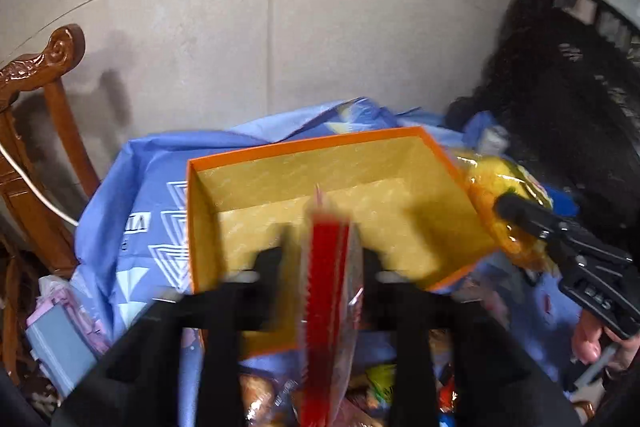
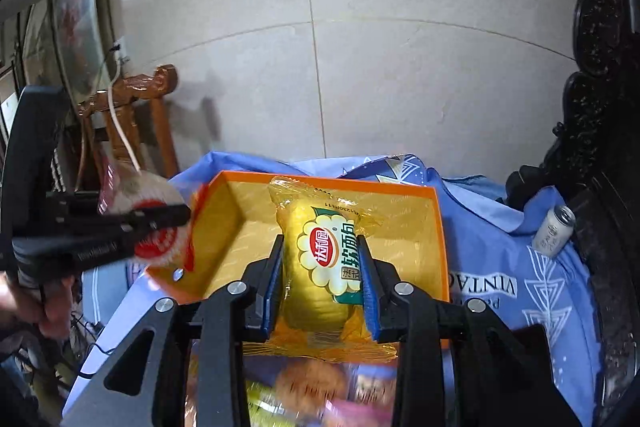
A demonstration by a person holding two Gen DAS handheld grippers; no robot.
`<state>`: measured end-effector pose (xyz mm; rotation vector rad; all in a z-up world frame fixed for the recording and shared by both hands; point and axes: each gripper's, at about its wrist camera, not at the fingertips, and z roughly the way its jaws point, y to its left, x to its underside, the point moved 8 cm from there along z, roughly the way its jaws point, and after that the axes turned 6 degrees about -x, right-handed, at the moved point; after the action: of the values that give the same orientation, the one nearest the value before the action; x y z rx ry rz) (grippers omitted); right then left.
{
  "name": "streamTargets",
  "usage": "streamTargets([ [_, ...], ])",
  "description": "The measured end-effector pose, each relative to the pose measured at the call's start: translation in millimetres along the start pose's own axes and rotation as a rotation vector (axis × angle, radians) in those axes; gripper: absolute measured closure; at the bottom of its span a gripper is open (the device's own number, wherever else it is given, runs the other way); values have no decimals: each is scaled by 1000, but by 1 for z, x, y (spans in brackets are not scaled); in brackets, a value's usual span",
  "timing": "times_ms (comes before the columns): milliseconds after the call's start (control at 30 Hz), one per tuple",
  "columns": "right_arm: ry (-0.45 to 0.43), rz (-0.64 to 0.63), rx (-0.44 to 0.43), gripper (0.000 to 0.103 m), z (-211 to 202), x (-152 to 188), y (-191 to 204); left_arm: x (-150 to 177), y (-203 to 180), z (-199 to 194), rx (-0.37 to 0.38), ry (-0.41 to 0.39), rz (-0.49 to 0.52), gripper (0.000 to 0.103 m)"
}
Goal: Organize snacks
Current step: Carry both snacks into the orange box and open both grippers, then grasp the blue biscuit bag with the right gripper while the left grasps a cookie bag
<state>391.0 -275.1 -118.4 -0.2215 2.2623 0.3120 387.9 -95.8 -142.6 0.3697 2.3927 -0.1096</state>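
Observation:
An orange box with a yellow inside (image 1: 224, 187) (image 2: 400, 211) lies open on blue printed plastic. My left gripper (image 1: 324, 247) hangs over the box's near edge, its jaws apart. A red-and-clear snack packet (image 1: 328, 267) stands edge-on between the fingers, with a gap on its left side. In the right wrist view the left gripper (image 2: 168, 223) and that packet (image 2: 160, 193) are at the box's left corner. My right gripper (image 2: 320, 247) has its blue pads against a yellow bread packet (image 2: 320, 227) above the box. The right gripper (image 1: 516, 215) and yellow packet (image 1: 492, 179) also show at the box's right side.
Several loose snacks (image 2: 312, 387) (image 1: 260, 395) lie under the grippers. The blue sheet (image 2: 500, 267) covers the surface, and a small can (image 2: 554, 231) lies at its right. A wooden chair (image 1: 40, 87) stands left, dark carved furniture (image 2: 600, 107) right, a tiled wall behind.

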Motion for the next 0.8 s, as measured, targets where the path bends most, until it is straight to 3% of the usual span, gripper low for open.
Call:
streamTargets([
  [33, 14, 7, 18, 35, 5, -1, -3, -2, 3, 4, -26, 3, -11, 4],
  [67, 12, 11, 40, 26, 4, -1, -5, -6, 8, 6, -68, -4, -30, 4],
  [300, -1, 7, -13, 27, -38, 30, 5, 23, 10, -21, -18, -13, -46, 4],
  [467, 75, -42, -105, 27, -78, 99, 28, 91, 10, -46, -5, 1, -41, 4],
  [633, 234, -128, -166, 27, -93, 186, 52, 164, -2, -62, 41, 46, -11, 4],
  [800, 303, -246, -161, 27, -94, 229, 78, 214, -10, -72, 24, 109, 42, 4],
])
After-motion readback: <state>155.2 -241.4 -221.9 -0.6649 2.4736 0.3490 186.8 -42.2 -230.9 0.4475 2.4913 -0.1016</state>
